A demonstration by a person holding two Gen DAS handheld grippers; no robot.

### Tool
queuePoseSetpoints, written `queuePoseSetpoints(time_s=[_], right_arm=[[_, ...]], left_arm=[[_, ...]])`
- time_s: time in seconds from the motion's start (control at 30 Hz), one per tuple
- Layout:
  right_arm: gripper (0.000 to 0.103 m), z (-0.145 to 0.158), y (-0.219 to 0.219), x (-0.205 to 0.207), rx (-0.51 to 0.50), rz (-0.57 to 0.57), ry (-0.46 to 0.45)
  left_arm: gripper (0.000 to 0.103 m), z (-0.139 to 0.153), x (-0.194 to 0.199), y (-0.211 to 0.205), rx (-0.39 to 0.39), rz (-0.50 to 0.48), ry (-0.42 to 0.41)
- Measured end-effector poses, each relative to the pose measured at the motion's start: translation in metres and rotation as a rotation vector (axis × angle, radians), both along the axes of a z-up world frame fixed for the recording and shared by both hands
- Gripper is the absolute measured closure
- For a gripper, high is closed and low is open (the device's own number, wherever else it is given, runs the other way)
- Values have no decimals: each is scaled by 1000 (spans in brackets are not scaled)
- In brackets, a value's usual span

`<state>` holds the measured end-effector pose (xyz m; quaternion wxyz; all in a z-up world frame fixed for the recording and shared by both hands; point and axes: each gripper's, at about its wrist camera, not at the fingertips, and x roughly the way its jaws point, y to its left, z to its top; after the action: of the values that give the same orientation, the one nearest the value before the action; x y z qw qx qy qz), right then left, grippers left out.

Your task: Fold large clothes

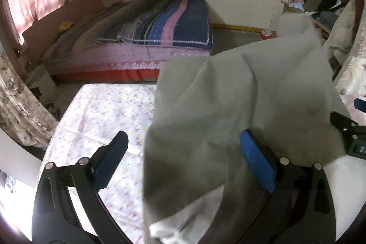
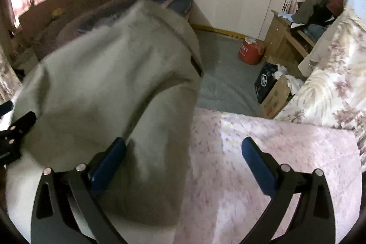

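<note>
Grey garment [image 1: 240,106] is hanging bunched above the flowered sheet [image 1: 103,111], between both tools. Left gripper [image 1: 183,161] and right gripper [image 2: 183,161] are spread wide; cloth is draping each inner finger, probably unpinched, blur preventing certainty.

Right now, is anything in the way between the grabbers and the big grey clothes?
Nothing visible. The grey garment already lies against the left gripper and the right gripper, draped over one finger of each. Both stand wide open, so neither pinches it. Beside it, the floral sheet looks bare.
</note>
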<state>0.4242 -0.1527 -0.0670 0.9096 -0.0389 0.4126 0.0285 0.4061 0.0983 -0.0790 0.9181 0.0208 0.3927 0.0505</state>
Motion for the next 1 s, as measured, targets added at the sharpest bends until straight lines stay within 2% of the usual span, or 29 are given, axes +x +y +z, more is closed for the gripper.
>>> queuePoseSetpoints(time_s=[0.1,0.17,0.27,0.37,0.53,0.7,1.0], right_arm=[[2,18,-8,-42,79,40,-53],[2,23,-15,-72,169,80,-51],[2,24,-17,-110,217,99,-74],[2,23,-14,-131,225,98,-96],[2,11,-5,-146,221,101,-93],[2,-2,-6,-143,257,76,-71],[2,-10,-3,-147,242,56,-85]], left_arm=[[5,20,-32,2,48,-28,-56],[3,29,-54,5,64,-31,-91],[3,34,-86,15,53,-13,-114],[3,33,-112,21,6,24,-137],[3,29,-138,14,-69,41,-159],[3,14,-138,3,-63,14,-146],[3,-6,-138,3,-102,21,-154]])
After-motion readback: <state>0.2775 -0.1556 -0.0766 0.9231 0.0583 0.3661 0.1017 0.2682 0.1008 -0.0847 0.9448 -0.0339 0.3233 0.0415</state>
